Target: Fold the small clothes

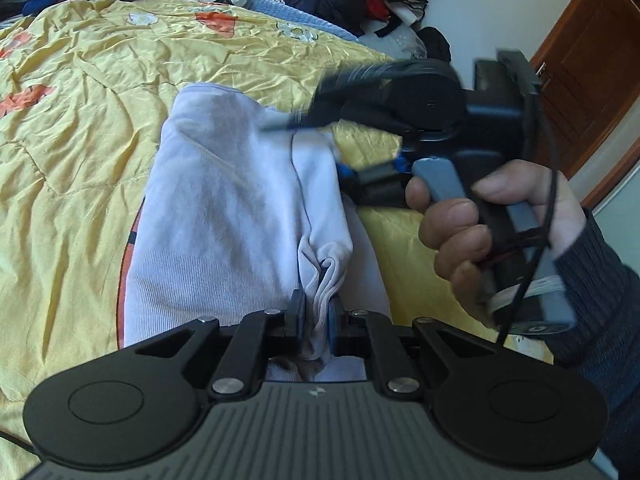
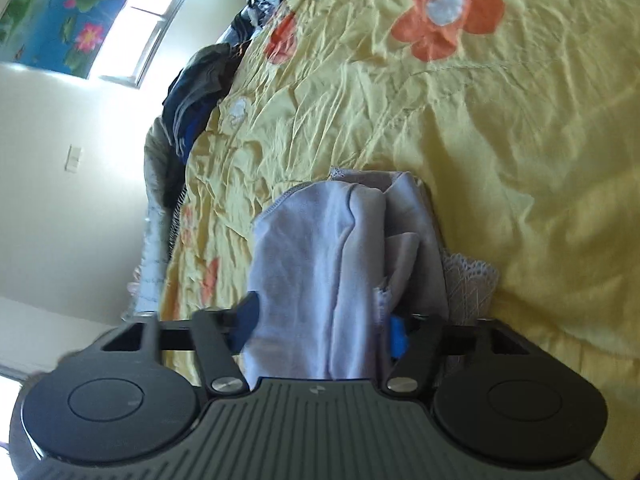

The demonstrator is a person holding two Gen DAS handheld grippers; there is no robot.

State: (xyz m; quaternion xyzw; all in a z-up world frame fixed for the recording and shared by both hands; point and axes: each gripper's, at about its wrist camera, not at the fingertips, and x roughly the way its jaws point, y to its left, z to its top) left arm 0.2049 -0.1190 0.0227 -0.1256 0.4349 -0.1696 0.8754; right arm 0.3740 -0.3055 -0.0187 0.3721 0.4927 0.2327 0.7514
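While spread on the yellow quilt (image 1: 80, 120), one pale lilac garment (image 1: 224, 208): near edge bunched and pinched tight between the left gripper (image 1: 316, 320) pads; right gripper (image 2: 320, 320) jaws bracket its folded bulk, contact uncertain.

Bright window (image 2: 156, 36), cream wall (image 2: 60, 208), brown wooden door (image 1: 588, 68)

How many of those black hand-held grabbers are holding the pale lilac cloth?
2. The left gripper pinches a bunched fold of the pale lilac cotton garment; the right gripper closes around a thicker bundle.
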